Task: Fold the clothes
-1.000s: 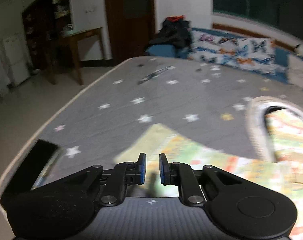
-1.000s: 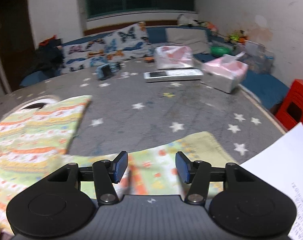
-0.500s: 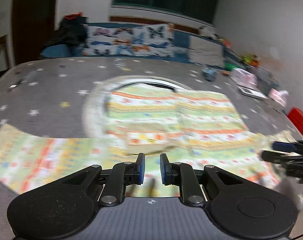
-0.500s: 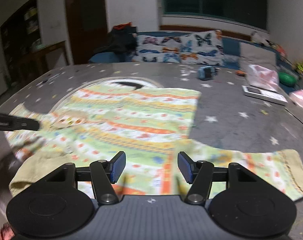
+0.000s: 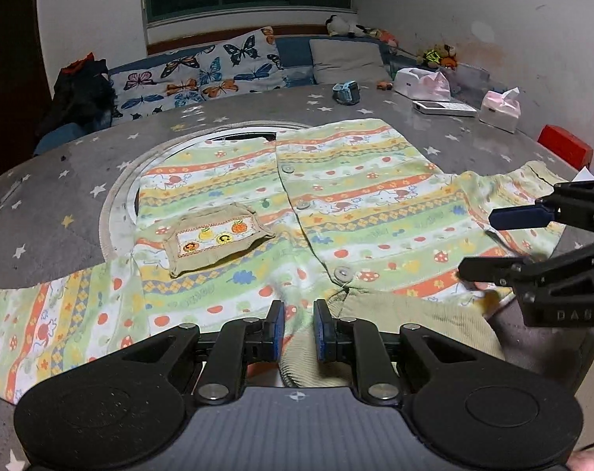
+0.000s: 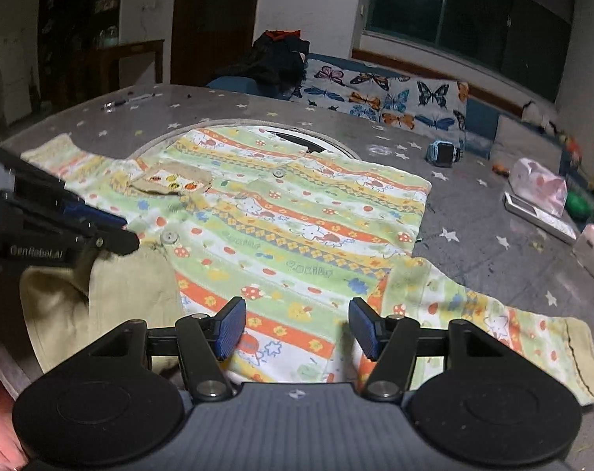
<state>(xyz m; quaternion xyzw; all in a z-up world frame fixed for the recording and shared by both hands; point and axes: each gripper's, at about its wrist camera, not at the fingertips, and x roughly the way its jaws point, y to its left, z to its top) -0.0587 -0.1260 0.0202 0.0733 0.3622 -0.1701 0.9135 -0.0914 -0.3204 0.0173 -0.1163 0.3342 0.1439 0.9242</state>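
**Soft Cloth, Matt Plastic**

The shirt (image 5: pixel 359 212) was soft printed cotton with a ribbed khaki collar (image 5: pixel 410 314) and glossy plastic buttons (image 5: pixel 341 273). The table cover (image 5: pixel 53 212) looked quilted and matt. The left gripper (image 5: pixel 299 329) was matt black plastic with ridged blue pads (image 5: pixel 321 329) and metal screws.

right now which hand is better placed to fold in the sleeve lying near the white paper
Right. The right gripper hangs open over the striped printed shirt beside that sleeve; the left gripper sits at the khaki collar.
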